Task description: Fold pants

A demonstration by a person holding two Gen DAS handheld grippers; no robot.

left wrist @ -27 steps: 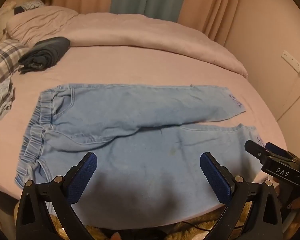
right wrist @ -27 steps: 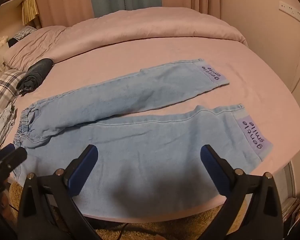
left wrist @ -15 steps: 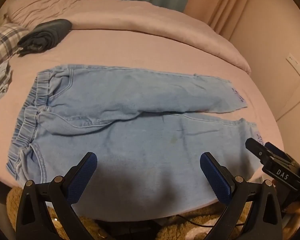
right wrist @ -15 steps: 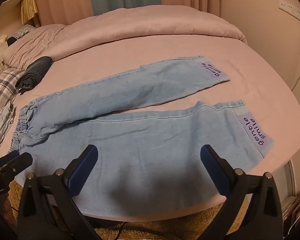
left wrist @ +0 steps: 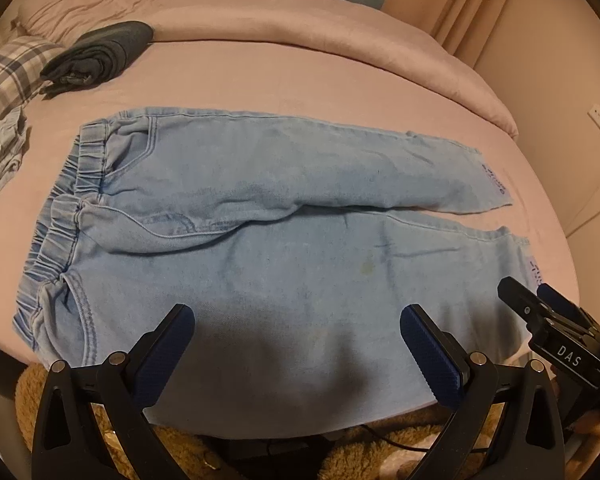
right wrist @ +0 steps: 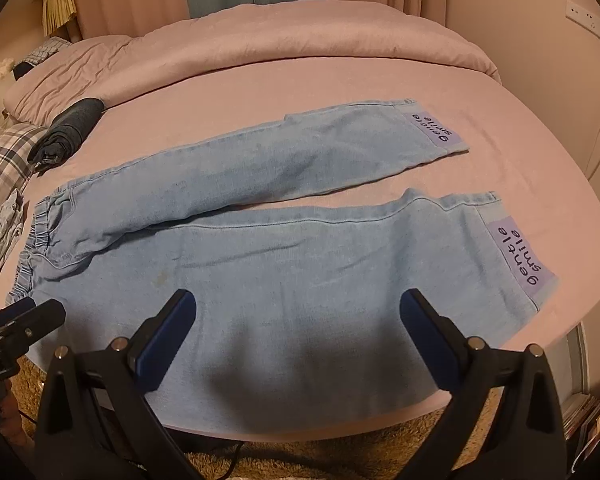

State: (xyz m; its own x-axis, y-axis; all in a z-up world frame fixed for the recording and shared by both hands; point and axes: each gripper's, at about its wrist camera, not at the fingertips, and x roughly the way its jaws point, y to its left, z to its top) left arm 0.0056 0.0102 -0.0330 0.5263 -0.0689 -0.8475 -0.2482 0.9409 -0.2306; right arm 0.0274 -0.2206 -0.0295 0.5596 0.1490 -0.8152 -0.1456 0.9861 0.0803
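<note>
**Since nothing's gripped, folding not begun**

While my left gripper (left wrist: 296, 344) and right gripper (right wrist: 298, 330) both hover spread wide and empty, the pants (right wrist: 300, 248) lie flat, unfolded, legs apart, on the bed (right wrist: 500, 184). Every fold remains.

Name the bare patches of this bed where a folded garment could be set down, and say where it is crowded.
Free: sheet between the jeans and the duvet, and right of the cuffs. Crowded: left edge, with dark bundle and plaid cloth.
</note>
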